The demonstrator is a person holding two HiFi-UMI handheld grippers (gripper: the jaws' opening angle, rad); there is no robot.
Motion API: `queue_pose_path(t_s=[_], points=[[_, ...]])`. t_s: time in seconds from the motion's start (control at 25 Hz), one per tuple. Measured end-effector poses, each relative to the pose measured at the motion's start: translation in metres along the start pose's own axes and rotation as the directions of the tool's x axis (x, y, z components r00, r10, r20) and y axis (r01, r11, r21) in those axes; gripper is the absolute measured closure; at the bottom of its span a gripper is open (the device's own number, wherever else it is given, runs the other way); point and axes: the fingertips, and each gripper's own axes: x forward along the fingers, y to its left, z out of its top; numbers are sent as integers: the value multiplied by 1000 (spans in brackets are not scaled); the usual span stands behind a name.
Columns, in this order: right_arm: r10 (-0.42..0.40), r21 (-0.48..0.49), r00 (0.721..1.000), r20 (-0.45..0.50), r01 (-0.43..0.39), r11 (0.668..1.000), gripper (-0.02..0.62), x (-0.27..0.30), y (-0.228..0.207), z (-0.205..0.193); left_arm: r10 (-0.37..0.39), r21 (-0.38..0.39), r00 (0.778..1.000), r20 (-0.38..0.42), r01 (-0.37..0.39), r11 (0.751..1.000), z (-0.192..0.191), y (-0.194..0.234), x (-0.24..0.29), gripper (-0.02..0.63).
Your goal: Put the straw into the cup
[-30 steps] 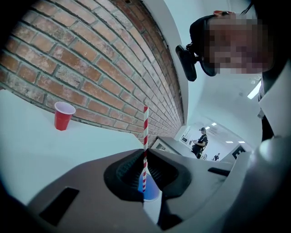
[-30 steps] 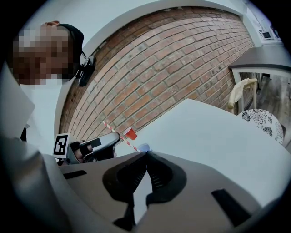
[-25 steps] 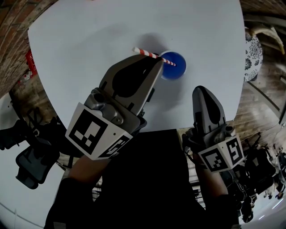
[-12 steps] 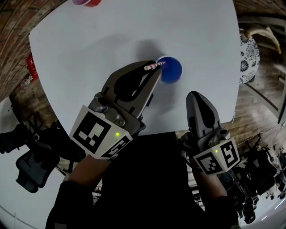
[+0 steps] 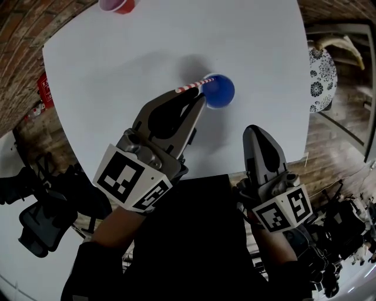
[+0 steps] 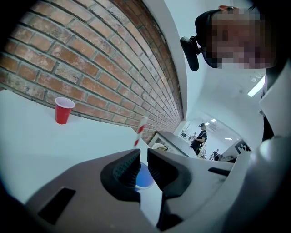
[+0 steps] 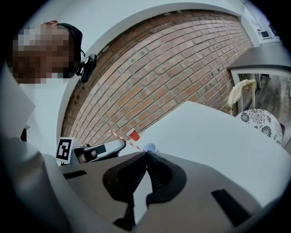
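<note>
The straw [image 5: 191,86] has red and white stripes, and the cup [image 5: 220,93] is bright blue on a plain white surface [image 5: 106,53]. Another cup [image 5: 117,4] at the far edge is red, and the wall [image 6: 68,59] is red-brown brick with pale lines. The left gripper [image 5: 198,99] and the right gripper [image 5: 254,130] are grey, with black and white squares on them.
</note>
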Motion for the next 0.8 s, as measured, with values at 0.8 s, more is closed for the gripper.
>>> queue_pose_path(t_s=[0.8], points=[[30, -35, 999, 40, -28, 999, 572, -40, 43, 7, -7, 30, 1000, 27, 6, 1000, 13, -44, -57, 568]])
